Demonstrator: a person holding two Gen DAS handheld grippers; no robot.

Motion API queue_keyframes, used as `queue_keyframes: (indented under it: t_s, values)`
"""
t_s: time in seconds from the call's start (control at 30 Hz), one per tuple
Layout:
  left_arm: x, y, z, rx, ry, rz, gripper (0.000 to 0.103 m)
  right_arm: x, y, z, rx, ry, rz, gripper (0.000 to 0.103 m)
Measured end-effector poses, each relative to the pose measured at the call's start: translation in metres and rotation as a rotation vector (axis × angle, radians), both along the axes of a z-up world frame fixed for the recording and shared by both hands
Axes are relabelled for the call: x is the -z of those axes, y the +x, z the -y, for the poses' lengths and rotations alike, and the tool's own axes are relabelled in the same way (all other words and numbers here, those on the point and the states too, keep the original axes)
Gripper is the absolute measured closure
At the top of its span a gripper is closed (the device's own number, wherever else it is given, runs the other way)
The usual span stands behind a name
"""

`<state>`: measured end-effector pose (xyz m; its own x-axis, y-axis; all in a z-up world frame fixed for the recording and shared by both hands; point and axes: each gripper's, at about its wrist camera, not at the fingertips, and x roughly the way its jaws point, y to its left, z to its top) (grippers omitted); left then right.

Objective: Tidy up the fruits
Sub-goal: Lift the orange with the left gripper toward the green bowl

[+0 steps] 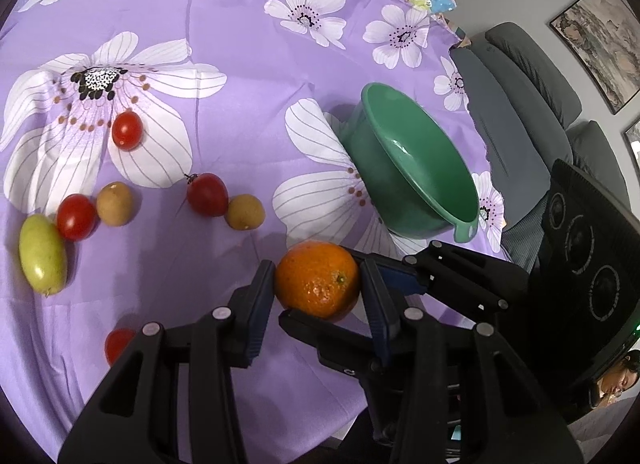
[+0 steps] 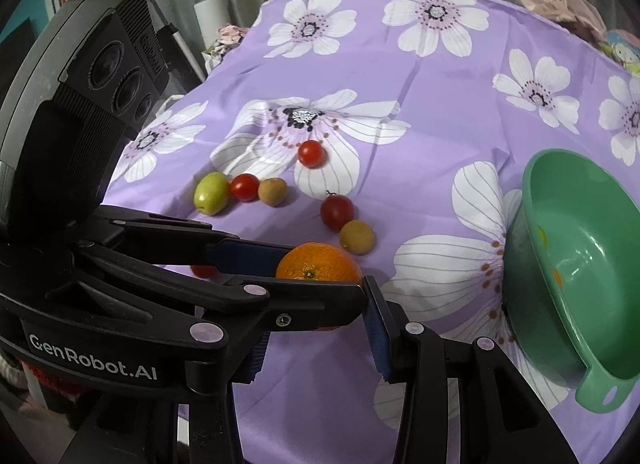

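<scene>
Left wrist view: left gripper (image 1: 318,284) clamped on the orange (image 1: 317,281).
Next likely carries it into the green bowl (image 1: 424,160); right gripper (image 2: 316,344) jaws stand apart.

A grey sofa (image 1: 520,104) sits beneath framed paintings (image 1: 600,44) beside the purple floral tablecloth (image 1: 240,44).

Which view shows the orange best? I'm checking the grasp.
Left wrist: the orange sits unobstructed between the left tool fingers. In the right wrist view only its top shows, behind that tool.
</scene>
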<state>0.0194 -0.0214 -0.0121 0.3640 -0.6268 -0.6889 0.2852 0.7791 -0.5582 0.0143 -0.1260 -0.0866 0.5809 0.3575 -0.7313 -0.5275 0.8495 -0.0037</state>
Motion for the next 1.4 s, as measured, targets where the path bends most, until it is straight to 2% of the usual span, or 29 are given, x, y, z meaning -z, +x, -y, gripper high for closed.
queue_keyframes:
  t_s: [0.6, 1.4]
  values:
    - [-0.022, -0.011, 0.003, 0.002, 0.030, 0.070, 0.060, -0.016, -0.015, -0.002, -0.004, 0.017, 0.063, 0.059]
    - [-0.036, 0.009, 0.048, 0.078, 0.090, 0.115, 0.060, -0.027, -0.009, 0.038, 0.070, 0.073, 0.116, 0.059]
